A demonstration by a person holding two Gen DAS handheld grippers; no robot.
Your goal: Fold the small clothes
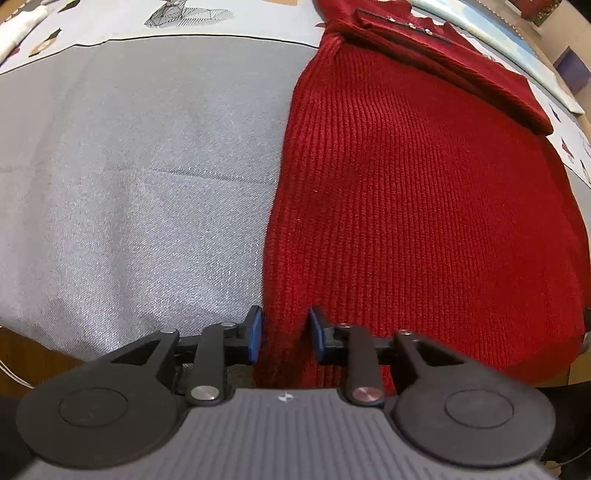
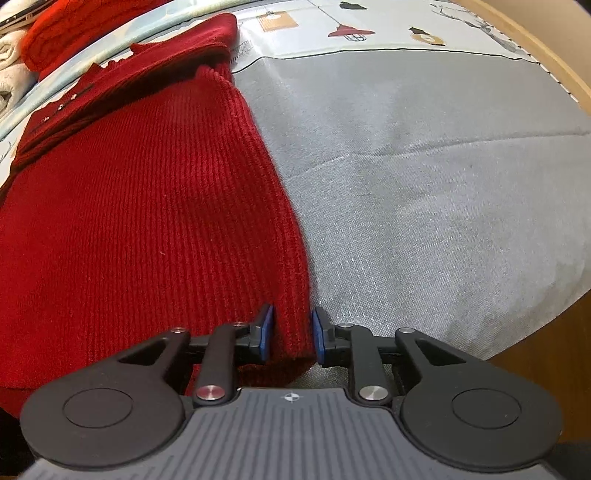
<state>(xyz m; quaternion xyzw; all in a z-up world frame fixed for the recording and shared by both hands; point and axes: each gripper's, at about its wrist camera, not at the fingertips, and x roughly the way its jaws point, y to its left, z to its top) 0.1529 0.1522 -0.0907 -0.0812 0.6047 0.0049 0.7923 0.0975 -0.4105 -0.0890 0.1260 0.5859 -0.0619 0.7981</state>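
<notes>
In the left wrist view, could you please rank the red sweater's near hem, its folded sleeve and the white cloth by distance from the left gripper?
From the left gripper:
1. Near hem of the red sweater, between the fingers.
2. Folded sleeve, across the sweater's far end, upper right.
3. White cloth, far upper-left corner.

The red sweater [image 1: 424,206] is a soft, matt rib knit with a fuzzy nap. The grey tablecloth [image 1: 129,184] is a fine twill weave with a faint sheen. The fingers [image 1: 255,332] carry smooth blue pads on matt black plastic with shiny metal pins.
</notes>
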